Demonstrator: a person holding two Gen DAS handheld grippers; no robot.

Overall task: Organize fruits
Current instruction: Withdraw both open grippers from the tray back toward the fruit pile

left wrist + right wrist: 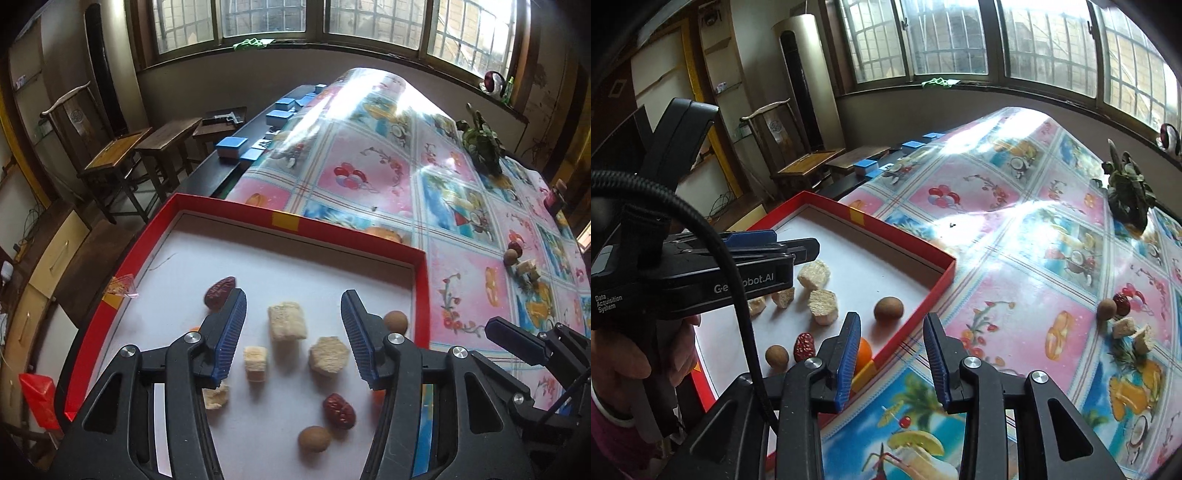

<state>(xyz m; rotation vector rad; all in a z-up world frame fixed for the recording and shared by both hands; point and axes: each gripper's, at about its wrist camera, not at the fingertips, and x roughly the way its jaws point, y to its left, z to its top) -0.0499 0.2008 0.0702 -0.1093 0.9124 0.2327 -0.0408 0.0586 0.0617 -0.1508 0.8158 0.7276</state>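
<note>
A red box lid (419,280) (923,295) with a white floor holds several pieces: pale dried fruit chunks (287,320) (822,306), red dates (338,410) (803,346), brown longans (314,438) (888,308) and an orange fruit (863,350). My left gripper (293,332) hovers open and empty above the chunks; it shows from the side in the right wrist view (798,245). My right gripper (892,354) is open and empty over the lid's near right corner. More pieces lie on the tablecloth at the right: a longan (1107,309), a date (1121,303) and chunks (1124,326).
The table carries a glossy fruit-patterned cloth (1015,258). A potted plant (1128,195) stands at the far right. Blue boxes (232,146) sit on a dark bench beyond the lid. Wooden chairs and stools (122,162) stand at the left.
</note>
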